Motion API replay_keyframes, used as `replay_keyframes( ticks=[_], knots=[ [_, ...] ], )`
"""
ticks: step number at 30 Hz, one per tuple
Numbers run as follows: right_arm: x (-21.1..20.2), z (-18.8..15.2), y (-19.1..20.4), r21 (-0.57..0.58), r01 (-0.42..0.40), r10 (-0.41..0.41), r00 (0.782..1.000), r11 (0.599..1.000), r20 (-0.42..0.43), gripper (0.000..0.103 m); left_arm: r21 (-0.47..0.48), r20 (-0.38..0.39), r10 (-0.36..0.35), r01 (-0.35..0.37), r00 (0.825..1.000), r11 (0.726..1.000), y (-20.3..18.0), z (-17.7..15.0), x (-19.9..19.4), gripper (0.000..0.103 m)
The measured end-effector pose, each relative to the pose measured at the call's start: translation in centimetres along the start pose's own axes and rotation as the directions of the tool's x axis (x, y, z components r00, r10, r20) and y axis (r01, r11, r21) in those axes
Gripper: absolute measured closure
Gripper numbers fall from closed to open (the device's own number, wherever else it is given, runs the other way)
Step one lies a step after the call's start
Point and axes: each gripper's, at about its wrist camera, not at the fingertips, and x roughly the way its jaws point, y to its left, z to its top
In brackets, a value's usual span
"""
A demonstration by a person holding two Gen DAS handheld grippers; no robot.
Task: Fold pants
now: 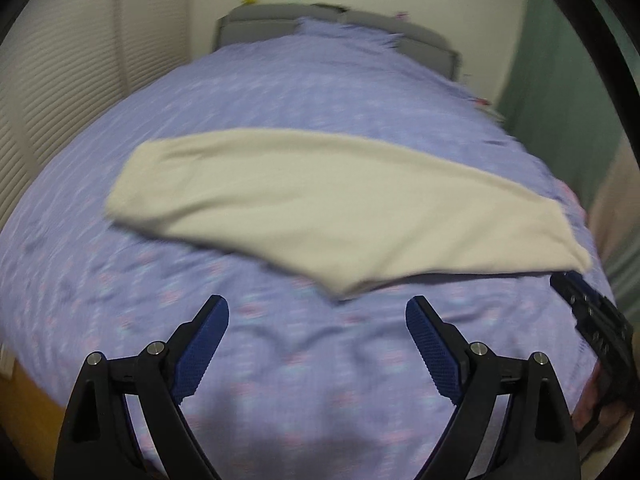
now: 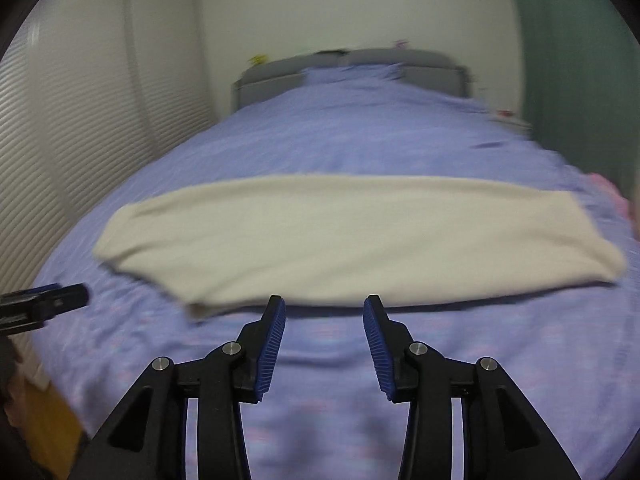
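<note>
**One Pair of Pants, Two Empty Grippers**

One cream pair of pants (image 1: 320,208) lies folded lengthwise across a lavender bed (image 1: 300,92). The left gripper (image 1: 317,314) and right gripper (image 2: 324,312) hover short of it, fingers spread, holding nothing. Motion blur hides waistband and hems.

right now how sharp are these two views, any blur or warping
Left wrist view: pants and bedspread smeared by motion blur, left tool crisp. Right wrist view: milder blur, right tool sharp. Both views bow the bed with fisheye distortion and have dark corners.
</note>
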Motion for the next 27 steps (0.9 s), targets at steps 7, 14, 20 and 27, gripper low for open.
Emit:
replay_keyframes(
  ticks=[7,14,20,27],
  knots=[
    [-2.7,0.9,-15.4,0.152,0.219,-0.229,0.972,0.964,0.051,0.050,0.185,-0.012,-0.107,0.107,0.994,0.977,-14.1,1.0,2.8,0.011],
    [-1.1,1.5,-27.1,0.316,0.277,-0.297,0.955,0.907,0.014,0.050,0.271,-0.065,-0.167,0.179,0.984,0.946,-25.8,1.2,6.4,0.011],
    [2.2,1.7,-33.8,0.325,0.317,-0.318,0.947,0.891,-0.051,0.050,0.274,-0.130,-0.164,0.195,0.978,0.942,-31.4,1.3,10.2,0.011],
    [4.9,3.4,-36.3,0.266,0.318,-0.311,0.948,0.910,-0.069,0.050,0.290,-0.164,-0.153,0.196,0.974,0.937,-34.6,1.5,14.1,0.011]
  ],
)
